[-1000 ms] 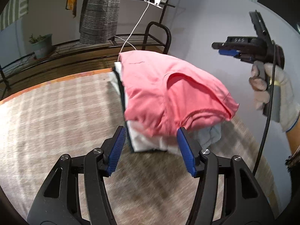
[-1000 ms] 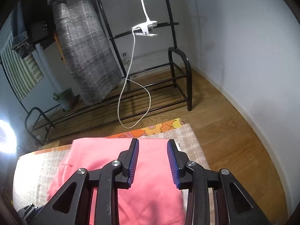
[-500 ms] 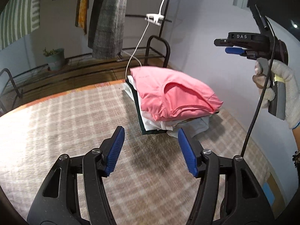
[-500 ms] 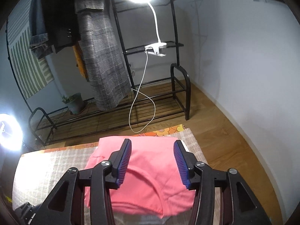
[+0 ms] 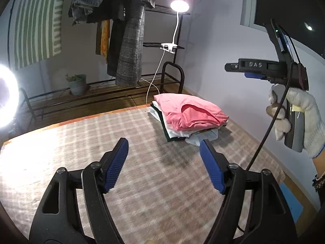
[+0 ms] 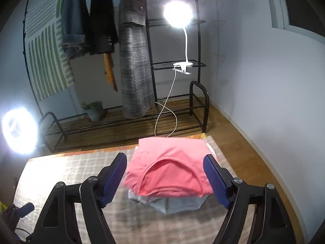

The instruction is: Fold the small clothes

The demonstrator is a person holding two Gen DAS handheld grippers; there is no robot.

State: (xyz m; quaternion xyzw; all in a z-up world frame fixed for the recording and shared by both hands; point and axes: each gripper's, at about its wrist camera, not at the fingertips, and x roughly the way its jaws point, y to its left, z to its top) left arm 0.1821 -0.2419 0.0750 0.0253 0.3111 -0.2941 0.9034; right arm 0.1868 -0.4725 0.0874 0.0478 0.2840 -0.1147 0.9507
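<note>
A folded pink garment lies on top of a stack of folded clothes at the far right of the checked table cloth. It also shows in the right wrist view. My left gripper is open and empty, held back from the stack above the cloth. My right gripper is open and empty, raised above the stack; it also shows in the left wrist view, held in a gloved hand.
A black clothes rack with hanging clothes stands behind the table. A clip lamp and a ring light shine brightly. A potted plant sits on the rack's low shelf. The wall runs close on the right.
Both grippers have pulled back and up from the stack. The right gripper's jaws have opened wider. The pink garment stays on top of the stack.
</note>
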